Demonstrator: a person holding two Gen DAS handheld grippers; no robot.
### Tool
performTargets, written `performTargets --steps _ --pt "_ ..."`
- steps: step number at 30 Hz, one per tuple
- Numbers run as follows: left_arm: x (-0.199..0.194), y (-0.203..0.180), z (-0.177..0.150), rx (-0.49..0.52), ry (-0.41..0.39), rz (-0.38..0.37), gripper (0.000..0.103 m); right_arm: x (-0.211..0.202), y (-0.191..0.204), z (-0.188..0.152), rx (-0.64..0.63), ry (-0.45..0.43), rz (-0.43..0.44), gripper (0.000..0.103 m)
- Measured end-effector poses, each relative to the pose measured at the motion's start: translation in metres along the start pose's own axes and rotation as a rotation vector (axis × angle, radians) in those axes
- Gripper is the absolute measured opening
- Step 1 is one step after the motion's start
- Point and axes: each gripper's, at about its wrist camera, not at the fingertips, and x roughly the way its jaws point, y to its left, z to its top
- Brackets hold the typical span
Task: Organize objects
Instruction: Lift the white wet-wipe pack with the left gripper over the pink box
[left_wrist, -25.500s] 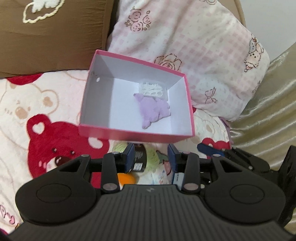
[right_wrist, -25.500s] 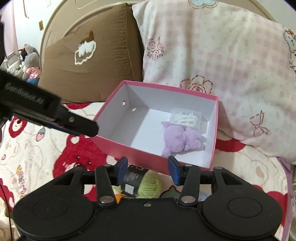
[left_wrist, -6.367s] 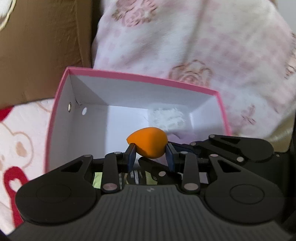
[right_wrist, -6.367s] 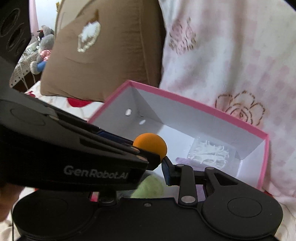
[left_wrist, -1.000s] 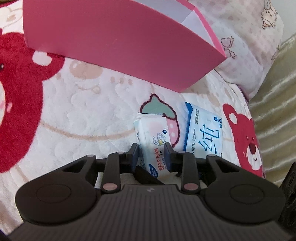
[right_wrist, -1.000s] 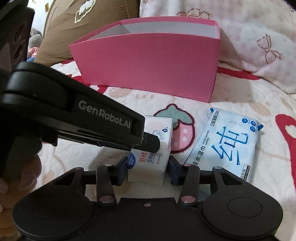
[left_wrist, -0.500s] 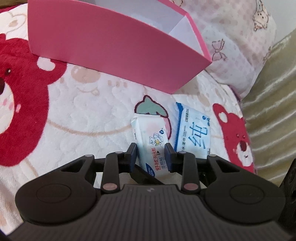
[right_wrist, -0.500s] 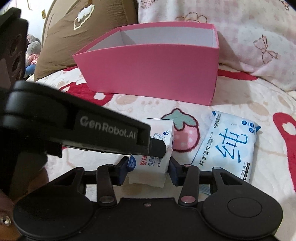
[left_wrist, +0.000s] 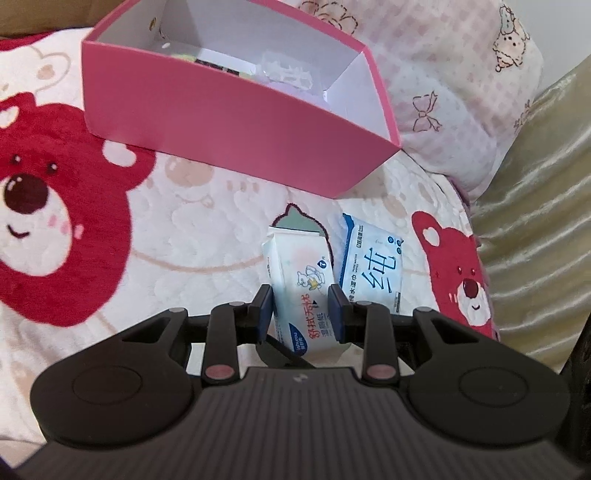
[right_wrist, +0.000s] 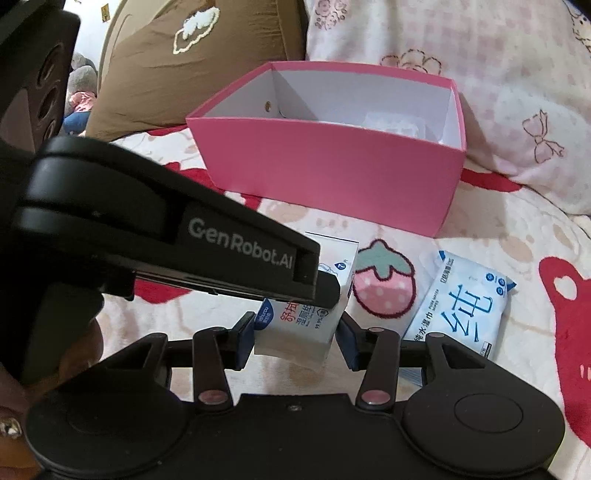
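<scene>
Wet-wipe pack (left_wrist: 301, 291), the small white one with a cartoon print, is clamped between both tools and held clear of the bear-print blanket (left_wrist: 184, 229). The left gripper (left_wrist: 301, 314) is clenched on it, blue pads pressed to its two long sides. The right gripper (right_wrist: 295, 336) grips the same pack from a crossing angle, its pads against the lower end of the pack. In the right wrist view the left tool's black body lies across the pack's top. A second, larger blue-and-white wipe pack (right_wrist: 465, 306) lies flat on the blanket just to the right, beside a strawberry print (right_wrist: 384, 284). The pink box (right_wrist: 332, 173) stands open beyond both packs, near the pink checked pillow (right_wrist: 480, 66); a clear packet (left_wrist: 284, 70) rests inside it.
</scene>
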Motion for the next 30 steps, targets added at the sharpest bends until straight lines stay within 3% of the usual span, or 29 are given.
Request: performTargets --steps 13,26,30 --pt "-0.045 -0.005 0.005 -0.001 0.011 0.036 0.030 -0.025 0.023 0.016 -0.048 0.019 0.026 0.050" --pt "-0.091 -0.007 0.015 0.003 -0.060 -0.009 0.029 -0.057 0.041 0.050 -0.049 0.029 0.031 0.050" --pt "-0.107 -0.005 0.016 0.003 -0.099 -0.019 0.029 -0.064 0.044 0.056 -0.043 -0.007 0.026 0.050"
